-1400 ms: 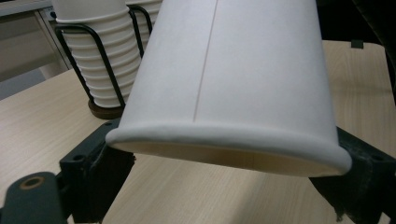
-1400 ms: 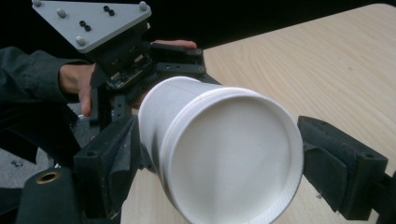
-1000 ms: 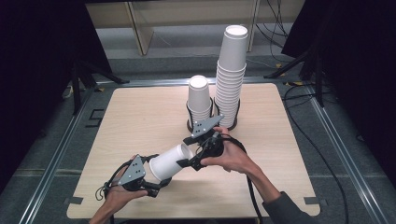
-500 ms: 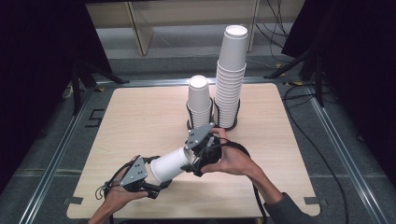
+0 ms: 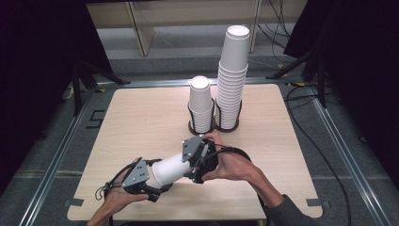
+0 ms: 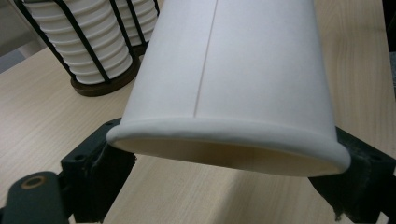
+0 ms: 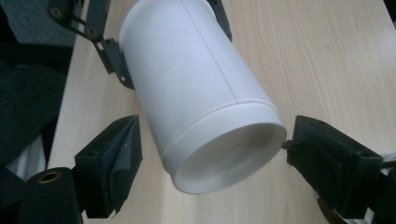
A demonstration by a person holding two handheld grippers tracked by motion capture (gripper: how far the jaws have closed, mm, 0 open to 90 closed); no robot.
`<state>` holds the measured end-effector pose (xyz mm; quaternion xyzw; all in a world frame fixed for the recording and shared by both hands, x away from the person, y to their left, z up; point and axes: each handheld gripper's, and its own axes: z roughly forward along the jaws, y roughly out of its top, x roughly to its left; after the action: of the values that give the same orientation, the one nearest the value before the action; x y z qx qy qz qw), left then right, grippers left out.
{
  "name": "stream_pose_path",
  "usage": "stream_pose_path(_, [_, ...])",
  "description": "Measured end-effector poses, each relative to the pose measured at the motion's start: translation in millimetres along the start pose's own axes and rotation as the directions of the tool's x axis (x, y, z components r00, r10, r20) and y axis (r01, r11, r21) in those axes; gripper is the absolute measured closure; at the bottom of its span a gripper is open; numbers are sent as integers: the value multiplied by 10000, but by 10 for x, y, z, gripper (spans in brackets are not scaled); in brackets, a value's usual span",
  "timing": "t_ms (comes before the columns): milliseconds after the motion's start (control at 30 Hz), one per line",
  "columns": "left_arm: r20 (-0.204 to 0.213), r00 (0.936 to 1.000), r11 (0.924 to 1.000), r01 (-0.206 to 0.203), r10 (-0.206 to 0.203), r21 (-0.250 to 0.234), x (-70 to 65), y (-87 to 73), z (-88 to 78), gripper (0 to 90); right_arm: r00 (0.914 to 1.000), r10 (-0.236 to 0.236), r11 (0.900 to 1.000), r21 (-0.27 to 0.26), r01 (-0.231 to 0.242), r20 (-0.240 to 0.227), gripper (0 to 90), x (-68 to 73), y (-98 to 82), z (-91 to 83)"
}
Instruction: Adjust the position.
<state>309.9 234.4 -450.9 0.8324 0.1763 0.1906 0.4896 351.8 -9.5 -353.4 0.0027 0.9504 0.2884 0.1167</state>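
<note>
A white paper cup (image 5: pixel 171 170) lies on its side in the air above the table's near edge, between my two grippers. My left gripper (image 5: pixel 156 180) is shut on its rim end; in the left gripper view its jaws (image 6: pixel 224 172) squeeze the rim of the cup (image 6: pixel 233 70) into an oval. My right gripper (image 5: pixel 187 165) faces it from the right. In the right gripper view its jaws (image 7: pixel 210 154) stand on either side of the base of the cup (image 7: pixel 187 79), open, with a gap at the left pad (image 7: pixel 116 154).
Two stacks of white paper cups stand in black wire holders at the table's (image 5: pixel 141 117) middle back: a short stack (image 5: pixel 201 103) and a tall stack (image 5: pixel 233 75). Dark floor and metal rails surround the table. A cable trails from the right hand.
My right gripper has moved toward the near left, closer to the left gripper, and its jaws now flank the cup's base. The left gripper kept still with the cup.
</note>
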Motion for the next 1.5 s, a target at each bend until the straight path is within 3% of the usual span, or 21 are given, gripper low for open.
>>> stream_pose_path(33, [29,10000,10000,-1,1,3,-2,-1,-2,118,9998,-78,9994,331,71,196,178,12,4,4])
stream_pose_path(100, [62,10000,10000,-19,19,32,-7,0,0,118,9960,-869,9951,491,858,209,182,2,42,58])
stream_pose_path(200, [133,9998,9999,130,-129,-66,-23,1,18,118,9964,-840,9944,655,829,141,187,26,61,85])
stream_pose_path(233, [139,9999,10000,95,-95,2,-24,8,16,117,9890,-1481,9874,563,1476,39,190,-5,84,121])
stream_pose_path(267, [139,9999,10000,95,-95,2,-24,8,16,117,9890,-1481,9874,563,1476,39,190,-5,84,121])
stream_pose_path(300, [147,9999,10000,18,-19,46,-20,13,13,117,9824,-1870,9816,396,1870,-54,191,-19,96,147])
stream_pose_path(500, [362,9993,10000,-46,45,16,-30,23,16,117,9734,-2284,9712,656,2291,-188,190,18,112,209])
stream_pose_path(567, [422,9991,10000,-38,38,4,-32,22,16,118,9643,-2641,9611,774,2650,-222,187,13,112,246])
stream_pose_path(633, [483,9988,10000,-38,40,-39,-36,23,17,117,9660,-2574,9616,925,2584,-223,187,26,114,248])
stream_pose_path(667, [468,9989,10000,-61,65,-71,-40,25,10,119,9614,-2732,9557,1054,2750,-313,185,24,118,276])
stream_pose_path(867, [633,9979,9999,-150,152,-34,-53,29,17,121,9539,-2899,9459,1289,2979,-774,201,27,127,357])
stream_pose_path(900, [687,9974,9998,-200,198,24,-50,28,18,121,9617,-2649,9490,1578,2729,-704,211,56,123,357])
stream_pose_path(933, [655,9977,9998,-196,196,-6,-52,24,25,120,9609,-2668,9472,1639,2756,-739,219,57,128,363])
stream_pose_path(1000, [634,9977,9997,-242,239,33,-48,23,22,120,9575,-2759,9445,1611,2863,-843,226,39,123,378])
stream_pose_path(1033, [613,9980,9998,-171,174,-49,-55,23,26,120,9494,-2996,9393,1453,3108,-941,227,19,128,388])
stream_pose_path(1133, [619,9980,9999,-149,152,-53,-61,26,28,119,9503,-2956,9405,1447,3075,-982,230,19,116,387])
stream_pose_path(1167, [686,9975,9999,-142,140,25,-58,29,21,118,9635,-2536,9513,1583,2645,-861,231,50,100,368])
stream_pose_path(1233, [741,9972,9999,-110,108,32,-53,30,20,105,9475,-3038,9407,1265,3149,-1001,231,11,100,386])
stream_pose_path(1400, [744,9972,9990,58,-25,-437,-50,26,25,81,9511,-2913,9475,1061,3017,-1031,231,-9,61,380])
stream_pose_path(1433, [717,9974,9995,-18,40,-318,-33,27,3,74,9571,-2719,9538,1041,2818,-998,231,-6,48,368])
stream_pose_path(1500, [636,9977,9970,288,-243,-713,-16,12,-4,60,9626,-2565,9616,772,2633,-877,232,-17,15,345])
